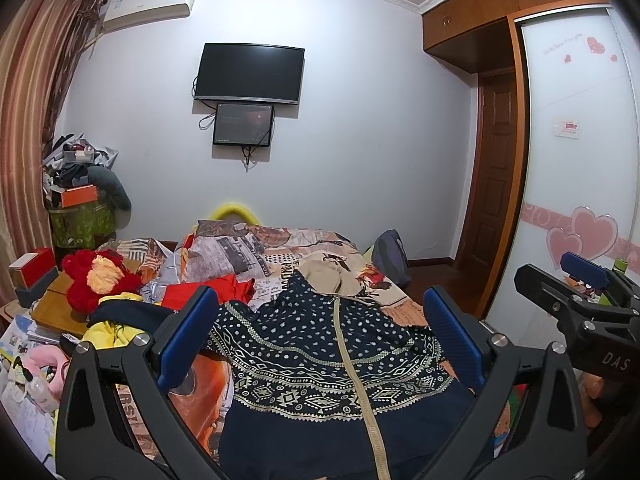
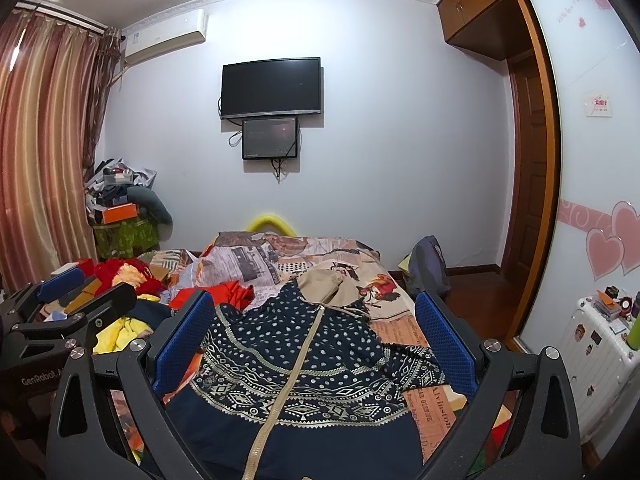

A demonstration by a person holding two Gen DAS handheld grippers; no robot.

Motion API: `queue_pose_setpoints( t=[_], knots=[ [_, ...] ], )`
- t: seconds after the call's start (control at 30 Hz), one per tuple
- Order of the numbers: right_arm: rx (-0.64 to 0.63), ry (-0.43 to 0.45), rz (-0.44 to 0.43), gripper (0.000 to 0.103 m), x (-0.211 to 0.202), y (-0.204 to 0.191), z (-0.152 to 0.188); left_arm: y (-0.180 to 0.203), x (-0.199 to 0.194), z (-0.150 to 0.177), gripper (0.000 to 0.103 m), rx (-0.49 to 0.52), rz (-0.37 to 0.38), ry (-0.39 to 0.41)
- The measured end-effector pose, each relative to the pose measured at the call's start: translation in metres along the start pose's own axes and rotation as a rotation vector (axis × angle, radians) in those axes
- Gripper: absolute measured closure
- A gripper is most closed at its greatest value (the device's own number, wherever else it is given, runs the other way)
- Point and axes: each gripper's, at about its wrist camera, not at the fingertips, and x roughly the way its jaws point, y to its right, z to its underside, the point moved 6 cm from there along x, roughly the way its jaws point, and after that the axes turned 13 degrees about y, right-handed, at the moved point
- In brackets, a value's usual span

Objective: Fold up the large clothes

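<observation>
Two spread grippers, left (image 1: pixel 320 336) and right (image 2: pixel 316 340), above one jacket (image 1: pixel 320 360).

Home bedroom, lived-in. Bed (image 2: pixel 384 304) with printed newspaper-pattern cover fills the middle, clothes heaped along its left side. Wall-mounted TV (image 2: pixel 272 87) with smaller screen (image 2: pixel 270 139) just below on the far wall; split air conditioner (image 2: pixel 166 36) high in the left corner. Striped curtains (image 2: pixel 44 152) on the left. Built-in wooden wardrobe with heart-decorated sliding door (image 1: pixel 576 168) on the right, panelled wooden door (image 1: pixel 498 168) beside it. White suitcase (image 2: pixel 596 356) with stickers by the wardrobe.
</observation>
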Motion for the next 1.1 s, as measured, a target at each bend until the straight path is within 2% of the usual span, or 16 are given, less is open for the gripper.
queue_pose_setpoints(
  t=[0.3, 0.57, 0.73, 0.9, 1.1],
  knots=[
    [0.002, -0.030, 0.005, 0.003, 0.014, 0.002, 0.005, -0.011, 0.016, 0.007, 0.000, -0.022, 0.002, -0.032],
    [-0.009, -0.063, -0.002, 0.003, 0.042, 0.001, 0.009, -0.030, 0.048, 0.007, 0.000, -0.054, -0.009, -0.050],
    [-0.025, -0.108, -0.005, 0.003, 0.077, 0.002, 0.018, -0.053, 0.079, 0.009, 0.000, -0.032, -0.056, -0.060],
    [-0.038, -0.159, -0.006, 0.003, 0.115, 0.006, 0.031, -0.091, 0.118, 0.017, 0.000, -0.026, -0.145, -0.083],
    [-0.098, -0.238, 0.011, 0.003, 0.170, 0.006, 0.054, -0.152, 0.169, 0.045, 0.000, -0.050, -0.211, -0.161]
  ],
)
